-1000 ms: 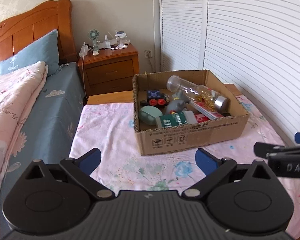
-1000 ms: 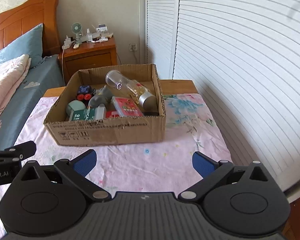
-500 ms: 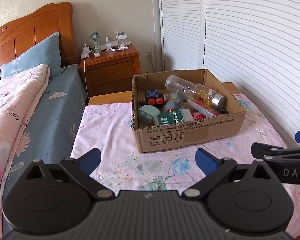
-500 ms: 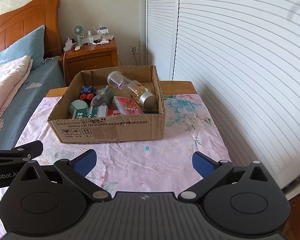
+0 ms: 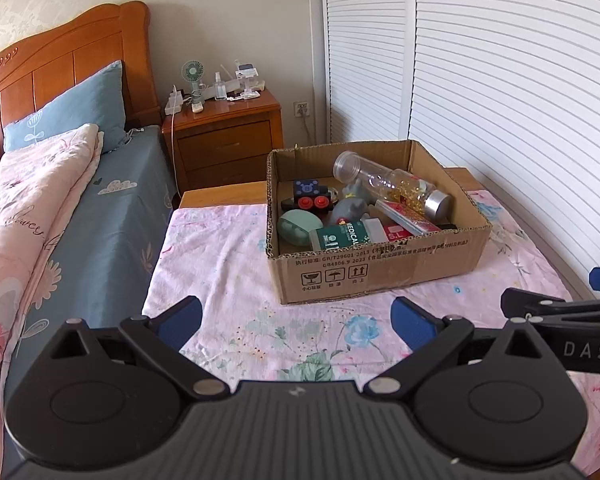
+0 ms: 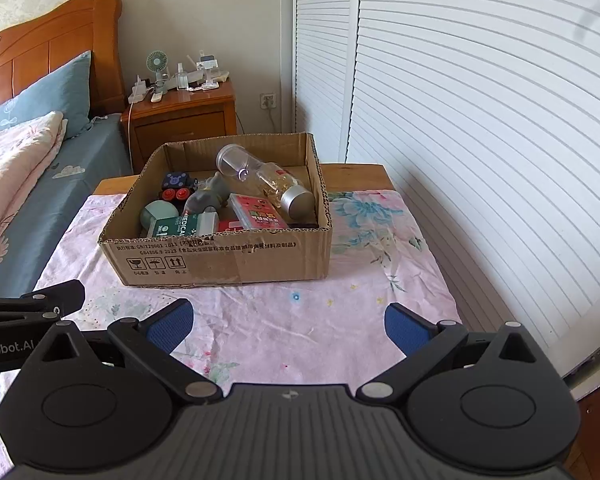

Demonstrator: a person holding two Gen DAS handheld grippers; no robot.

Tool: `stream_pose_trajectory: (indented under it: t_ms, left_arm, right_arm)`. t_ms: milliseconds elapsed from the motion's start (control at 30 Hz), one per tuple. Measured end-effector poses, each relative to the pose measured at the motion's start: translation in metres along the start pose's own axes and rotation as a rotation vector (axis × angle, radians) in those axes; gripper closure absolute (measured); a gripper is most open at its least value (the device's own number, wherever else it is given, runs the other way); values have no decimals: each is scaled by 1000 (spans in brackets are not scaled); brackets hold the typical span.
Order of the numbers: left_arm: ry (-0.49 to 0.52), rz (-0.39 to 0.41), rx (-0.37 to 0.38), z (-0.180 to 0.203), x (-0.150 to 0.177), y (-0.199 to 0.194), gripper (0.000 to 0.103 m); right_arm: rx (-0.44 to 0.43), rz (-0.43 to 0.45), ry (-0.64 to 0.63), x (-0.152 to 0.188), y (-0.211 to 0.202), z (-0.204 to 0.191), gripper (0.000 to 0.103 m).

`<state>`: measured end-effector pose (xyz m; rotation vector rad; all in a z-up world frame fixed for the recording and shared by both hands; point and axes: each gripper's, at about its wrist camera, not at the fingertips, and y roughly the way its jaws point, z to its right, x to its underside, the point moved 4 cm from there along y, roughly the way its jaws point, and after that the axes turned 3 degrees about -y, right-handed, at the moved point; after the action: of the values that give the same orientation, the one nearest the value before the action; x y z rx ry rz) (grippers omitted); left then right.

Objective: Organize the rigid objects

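corrugated brown cardboard forms the open box (image 5: 376,268) on the tabletop (image 5: 236,248), which is draped in a wrinkled pink floral cloth. inside lie rigid things in a jumble: a clear cylindrical bottle (image 5: 384,182) with a brushed metal cap, tilted across the far right; a smooth mint-green oval case (image 5: 299,227) at the near left; a green-and-white medical box (image 5: 340,238) against the front wall; a grey moulded figure (image 5: 350,208); a dark toy car (image 5: 312,196) with red wheels; a flat red packet (image 6: 258,212). left gripper (image 5: 296,320) and right gripper (image 6: 288,322) both hover short of the box, jaws spread wide and holding nothing, blue pads bare. compared with a second ago, both cameras sit farther back and higher, so the box looks smaller and more of the bed (image 5: 80,216) shows.
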<state>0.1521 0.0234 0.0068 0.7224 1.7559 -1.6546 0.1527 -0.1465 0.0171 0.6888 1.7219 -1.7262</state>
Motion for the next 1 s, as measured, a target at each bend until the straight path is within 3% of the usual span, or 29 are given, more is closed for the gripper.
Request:
stream_pose_trajectory:
  t_ms: [1000]
  left_arm:
    - [1, -8, -12, 2, 2, -2, 3]
  right_arm:
    - [-1, 2, 5, -1, 0, 2, 0]
